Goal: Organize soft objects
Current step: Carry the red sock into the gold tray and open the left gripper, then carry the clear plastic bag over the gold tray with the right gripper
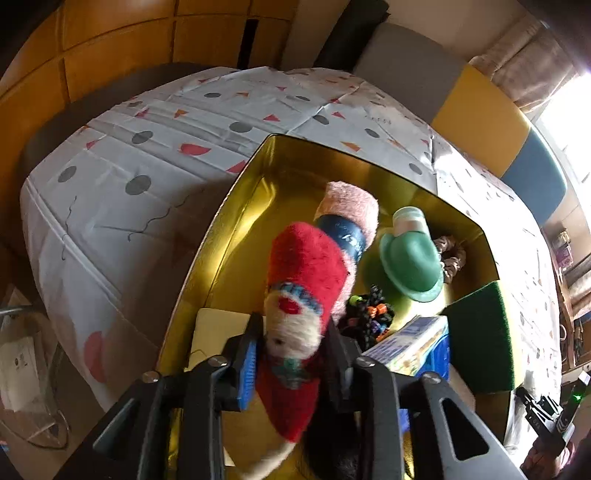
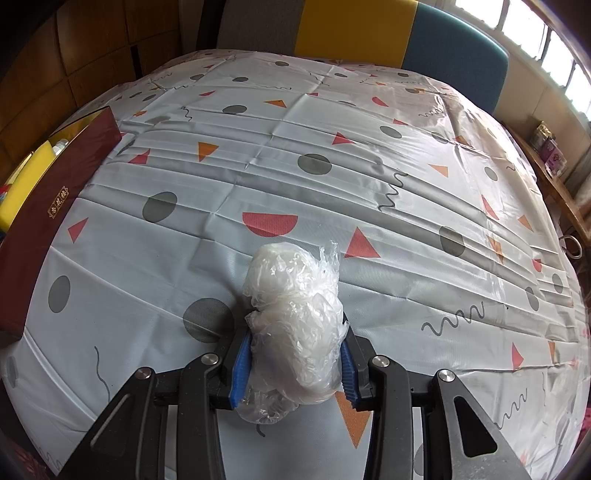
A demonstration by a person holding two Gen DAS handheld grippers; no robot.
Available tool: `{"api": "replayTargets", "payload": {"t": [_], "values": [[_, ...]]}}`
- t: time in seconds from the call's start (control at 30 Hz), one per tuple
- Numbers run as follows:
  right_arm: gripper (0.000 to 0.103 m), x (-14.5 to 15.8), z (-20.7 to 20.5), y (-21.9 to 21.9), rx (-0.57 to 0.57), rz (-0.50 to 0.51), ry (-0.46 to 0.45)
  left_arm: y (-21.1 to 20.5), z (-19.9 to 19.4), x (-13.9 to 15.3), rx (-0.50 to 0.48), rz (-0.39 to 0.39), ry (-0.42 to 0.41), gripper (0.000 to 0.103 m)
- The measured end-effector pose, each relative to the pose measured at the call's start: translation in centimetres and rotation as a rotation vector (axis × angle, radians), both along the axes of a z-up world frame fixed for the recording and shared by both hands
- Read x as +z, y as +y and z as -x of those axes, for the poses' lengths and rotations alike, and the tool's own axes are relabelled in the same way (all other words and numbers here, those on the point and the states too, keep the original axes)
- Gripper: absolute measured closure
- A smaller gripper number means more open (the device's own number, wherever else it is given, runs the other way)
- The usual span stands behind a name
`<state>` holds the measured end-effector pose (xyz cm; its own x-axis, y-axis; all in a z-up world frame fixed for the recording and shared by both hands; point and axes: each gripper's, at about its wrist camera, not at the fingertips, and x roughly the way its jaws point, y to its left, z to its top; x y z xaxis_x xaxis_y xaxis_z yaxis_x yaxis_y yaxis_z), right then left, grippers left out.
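- Sock point(image 1: 301, 295), red and fuzzy with a white, blue and red face pattern, sits between the fingers of my left gripper point(image 1: 291, 354); it is blurred, and I cannot tell whether the pads press on it.
- Its red toe end points away from me, over the gold-lined box point(image 1: 236, 229), and its other end hangs below the fingers.
- Inside that box, just past the sock, I see a rolled pink towel point(image 1: 351, 206) with a blue band, leaning along the middle.
- Right of the towel lies a green hat-shaped toy point(image 1: 413, 262), with a brown scrunchie point(image 1: 452, 254) at the far right wall.
- Nearer to me in the box are a tangle of black cord with coloured bits point(image 1: 369, 314), a blue and white packet point(image 1: 410, 343), a green scouring pad point(image 1: 480, 332) propped against the right wall, and a pale yellow sponge point(image 1: 218, 328) on the left.
- My right gripper point(image 2: 293, 360) is clenched on a crumpled wad of clear plastic bag point(image 2: 295, 310); both blue pads point(image 2: 242, 365) dent its sides.
- The wad sticks out past the fingertips, above the patterned tablecloth point(image 2: 332, 158), which is white with grey dots, red and orange triangles and squiggles.
- At the left edge of the right wrist view I see the dark red outer wall of the box point(image 2: 55, 192), well apart from the wad.
- Beyond the table stand chairs point(image 2: 354, 29) with grey, yellow and blue backs.
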<state>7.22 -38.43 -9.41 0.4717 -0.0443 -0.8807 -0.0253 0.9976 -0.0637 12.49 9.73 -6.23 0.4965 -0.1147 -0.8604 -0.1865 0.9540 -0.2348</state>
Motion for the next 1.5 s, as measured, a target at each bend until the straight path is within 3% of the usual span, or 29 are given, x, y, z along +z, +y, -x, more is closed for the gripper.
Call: {"api": "replayTargets", "payload": {"t": [0.13,0.4,0.67,0.9,1.5], "values": [[0.061,0.0,0.0,0.0,-0.001,0.0,0.0,-0.2,1.1,0.7,-0.016,-0.029,-0.026,0.07],[0.063,0.0,0.0,0.0,0.001,0.007,-0.001,-1.6,4.4,4.1,-0.01,-0.176,-0.152,0.069],[0.063,0.0,0.1,0.1,0.0,0.012,-0.003,-2.7,7.0,6.5,-0.016,-0.224,-0.23,0.069],[0.063,0.0,0.1,0.1,-0.006,0.013,-0.003,-3.3,8.3,7.5,-0.024,-0.235,-0.27,0.069],[0.064,0.1,0.4,0.8,-0.078,0.055,0.002,-2.4,9.3,7.2,-0.02,-0.206,-0.265,0.069]]}}
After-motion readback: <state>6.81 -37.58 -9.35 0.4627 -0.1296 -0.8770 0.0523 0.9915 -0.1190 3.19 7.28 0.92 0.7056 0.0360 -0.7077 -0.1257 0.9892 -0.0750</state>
